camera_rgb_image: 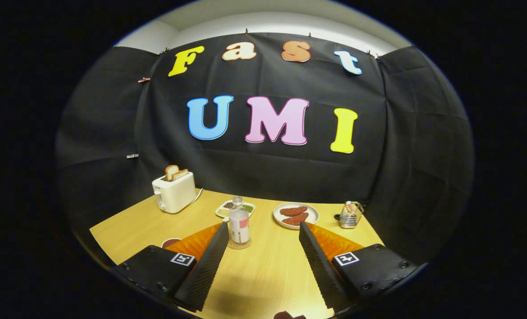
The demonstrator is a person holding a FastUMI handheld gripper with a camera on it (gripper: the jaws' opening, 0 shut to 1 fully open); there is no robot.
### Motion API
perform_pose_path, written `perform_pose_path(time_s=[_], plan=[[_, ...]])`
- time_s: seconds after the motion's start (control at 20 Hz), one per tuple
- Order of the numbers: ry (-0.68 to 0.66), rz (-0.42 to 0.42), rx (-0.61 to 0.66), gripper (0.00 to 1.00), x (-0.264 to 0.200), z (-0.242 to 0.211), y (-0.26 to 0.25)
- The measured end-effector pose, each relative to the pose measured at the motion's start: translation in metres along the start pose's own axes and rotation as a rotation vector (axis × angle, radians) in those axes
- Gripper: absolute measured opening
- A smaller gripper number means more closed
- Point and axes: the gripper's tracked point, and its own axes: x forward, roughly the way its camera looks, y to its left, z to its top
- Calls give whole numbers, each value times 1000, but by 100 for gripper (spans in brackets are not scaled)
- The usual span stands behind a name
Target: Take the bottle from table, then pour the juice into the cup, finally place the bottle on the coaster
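Observation:
A small clear bottle with a pale label and a pink patch stands upright on a round coaster on the wooden table. It is just ahead of my left fingertip, apart from it. My gripper is open, with nothing between its fingers. Part of a dark round cup shows beside the left finger, mostly hidden by it.
A white toaster with two bread slices stands at the back left. Behind the bottle is a small sectioned dish. A white plate with reddish food and a small wire basket stand at the back right.

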Motion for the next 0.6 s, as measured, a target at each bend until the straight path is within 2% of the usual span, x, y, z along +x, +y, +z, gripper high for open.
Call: perform_pose_path(time_s=[0.2, 0.45, 0.6], plan=[[-73, -58, 55, 97, -44, 34, -10], [-89, -117, 86, 97, -87, 45, -29], [-93, -146, 64, 97, -100, 49, -40]])
